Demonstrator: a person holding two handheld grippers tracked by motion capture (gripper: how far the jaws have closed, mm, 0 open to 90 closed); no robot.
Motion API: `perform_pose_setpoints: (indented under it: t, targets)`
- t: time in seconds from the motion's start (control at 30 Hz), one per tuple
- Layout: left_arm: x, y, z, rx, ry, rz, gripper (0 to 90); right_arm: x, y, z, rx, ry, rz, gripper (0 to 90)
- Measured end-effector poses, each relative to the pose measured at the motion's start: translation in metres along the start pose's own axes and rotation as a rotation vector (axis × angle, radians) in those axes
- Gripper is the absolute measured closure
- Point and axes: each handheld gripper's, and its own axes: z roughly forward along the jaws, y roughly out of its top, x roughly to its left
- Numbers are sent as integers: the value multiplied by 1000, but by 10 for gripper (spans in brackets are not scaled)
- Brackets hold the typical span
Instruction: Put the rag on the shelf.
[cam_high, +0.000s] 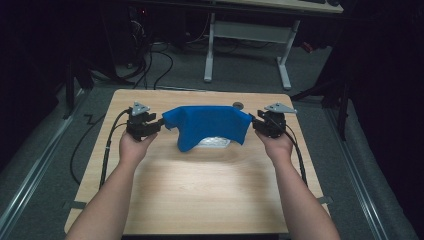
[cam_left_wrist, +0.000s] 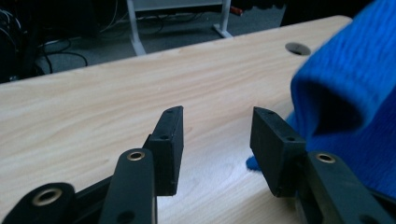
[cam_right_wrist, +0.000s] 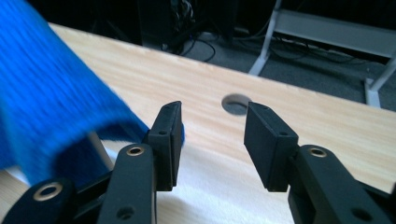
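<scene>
**Both grippers open beside the blue cloth**

Now the blue cloth (cam_high: 207, 125) hangs draped over a pale object (cam_high: 215, 142) at the far middle of the table (cam_high: 200, 200) — left gripper (cam_high: 156, 125) and right gripper (cam_high: 254, 123) flank its ends, jaws spread with nothing between them.

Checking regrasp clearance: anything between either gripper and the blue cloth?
Nothing visible. The blue knitted cloth is draped over a pale object in the middle of the light wooden table. The left gripper and the right gripper flank its two ends, fingers open with bare table between them and the cloth edges right beside them.
</scene>
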Motion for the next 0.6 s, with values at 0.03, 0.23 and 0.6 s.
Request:
perform_pose_setpoints:
  t: [0.03, 0.23, 0.6]
  targets:
    - [1, -3, 0, 7, 2, -1, 551, 0, -2, 1, 8, -5, -3, 570]
    - [8, -20, -3, 23, 10, -23, 551, -4, -16, 1, 30, -13, -2, 564]
    - [-3, -52, -31, 13, -9, -6, 549, 1, -41, -23, 28, 1, -14, 550]
